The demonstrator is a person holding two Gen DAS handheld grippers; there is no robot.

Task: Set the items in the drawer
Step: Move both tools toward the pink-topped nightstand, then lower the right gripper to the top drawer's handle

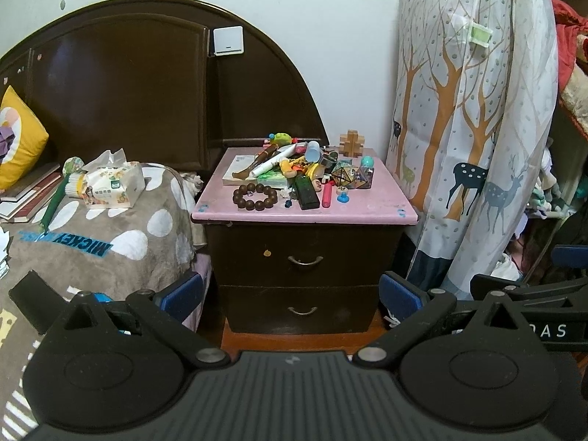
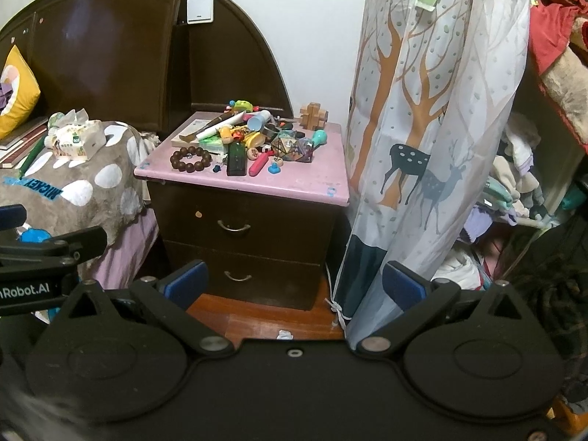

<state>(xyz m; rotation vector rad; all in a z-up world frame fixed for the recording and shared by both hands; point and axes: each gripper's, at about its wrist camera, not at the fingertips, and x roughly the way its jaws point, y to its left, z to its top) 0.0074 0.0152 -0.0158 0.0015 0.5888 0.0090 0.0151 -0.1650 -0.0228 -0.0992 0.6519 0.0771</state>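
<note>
Both tools, left tool [image 1: 290,294] and right tool [image 2: 294,283], gape wide and empty, both drawers look shut, so grabbing from the worktop's heaped clutter [image 1: 301,172] first risks toppling pieces.

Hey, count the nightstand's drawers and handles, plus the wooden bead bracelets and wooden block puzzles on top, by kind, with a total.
Dark wooden drawers: 2
Curved metal handles: 2
Brown wooden bead bracelet: 1
Tan interlocking wooden block puzzle: 1
Total: 6
</note>
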